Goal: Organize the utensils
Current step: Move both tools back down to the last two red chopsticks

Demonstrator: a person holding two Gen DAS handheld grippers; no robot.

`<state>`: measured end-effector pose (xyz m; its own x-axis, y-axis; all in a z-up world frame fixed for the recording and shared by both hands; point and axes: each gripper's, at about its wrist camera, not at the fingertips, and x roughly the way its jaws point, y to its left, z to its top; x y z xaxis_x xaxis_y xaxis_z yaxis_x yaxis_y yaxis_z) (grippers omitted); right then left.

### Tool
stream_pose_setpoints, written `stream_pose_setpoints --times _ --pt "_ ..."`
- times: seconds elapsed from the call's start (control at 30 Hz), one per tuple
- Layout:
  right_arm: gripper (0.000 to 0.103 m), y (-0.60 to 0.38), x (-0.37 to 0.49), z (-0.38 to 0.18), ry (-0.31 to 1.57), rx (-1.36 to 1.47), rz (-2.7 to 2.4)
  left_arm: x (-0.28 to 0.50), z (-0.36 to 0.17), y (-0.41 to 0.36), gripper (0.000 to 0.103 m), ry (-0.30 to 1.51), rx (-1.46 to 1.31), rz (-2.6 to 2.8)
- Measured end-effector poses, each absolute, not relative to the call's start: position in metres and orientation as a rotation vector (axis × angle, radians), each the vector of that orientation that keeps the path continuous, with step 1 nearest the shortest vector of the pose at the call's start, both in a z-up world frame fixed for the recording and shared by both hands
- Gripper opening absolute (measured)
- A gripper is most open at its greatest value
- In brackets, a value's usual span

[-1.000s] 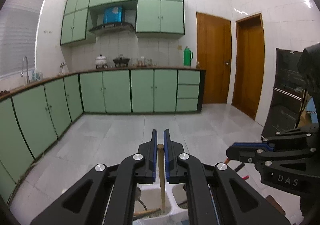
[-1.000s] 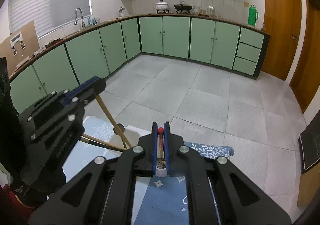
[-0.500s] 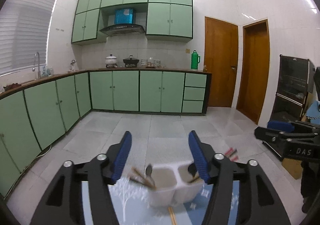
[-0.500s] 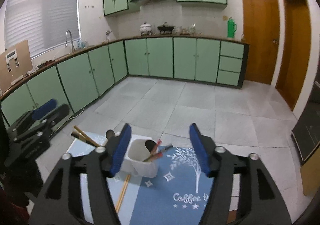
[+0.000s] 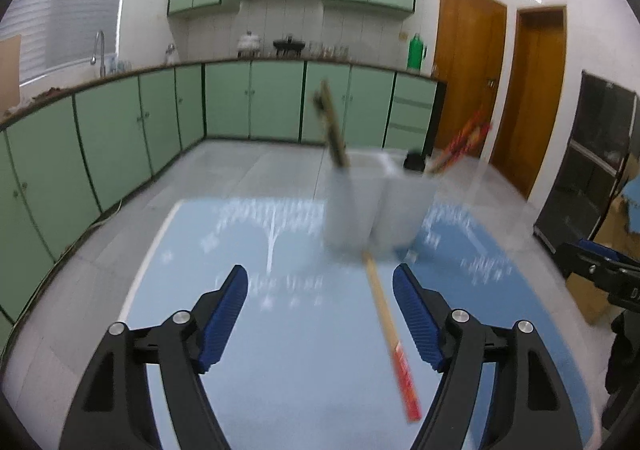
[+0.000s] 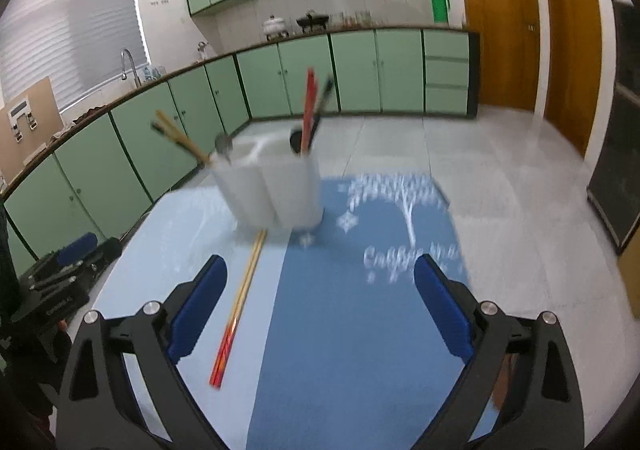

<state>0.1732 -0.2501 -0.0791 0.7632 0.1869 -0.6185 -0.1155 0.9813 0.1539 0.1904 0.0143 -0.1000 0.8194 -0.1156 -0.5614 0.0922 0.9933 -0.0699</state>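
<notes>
A white two-compartment utensil holder (image 5: 372,210) (image 6: 272,190) stands on the blue mat. It holds wooden chopsticks (image 5: 332,126) (image 6: 180,138), red chopsticks (image 5: 464,142) (image 6: 308,114) and a spoon (image 6: 224,144). A loose pair of chopsticks (image 5: 388,326) (image 6: 240,298) with red ends lies flat on the mat in front of it. My left gripper (image 5: 320,278) hovers over the mat short of the holder, jaws opening, nothing gripped. My right gripper (image 6: 320,270) does the same from the other side, jaws opening and empty.
The blue mat (image 5: 280,350) (image 6: 340,330) covers the table, with a lighter strip on its left. Grey tile floor and green cabinets (image 5: 260,102) lie beyond. A dark cabinet (image 5: 592,170) stands at right. Each gripper shows at the other view's edge.
Both grippers were shut on utensils standing in the holder, then let go and opened wide. Both have drawn back and sunk, so the holder now sits farther ahead.
</notes>
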Motion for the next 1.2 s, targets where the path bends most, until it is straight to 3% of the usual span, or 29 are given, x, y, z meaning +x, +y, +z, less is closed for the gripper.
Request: stream_pose_setpoints --times 0.47,1.2 --pt "0.092 -0.205 0.151 -0.149 0.796 0.064 0.188 0.177 -0.171 0.012 0.074 0.764 0.022 -0.090" --pt "0.092 -0.156 0.152 -0.197 0.937 -0.058 0.195 0.175 -0.194 0.016 0.074 0.833 0.032 -0.092"
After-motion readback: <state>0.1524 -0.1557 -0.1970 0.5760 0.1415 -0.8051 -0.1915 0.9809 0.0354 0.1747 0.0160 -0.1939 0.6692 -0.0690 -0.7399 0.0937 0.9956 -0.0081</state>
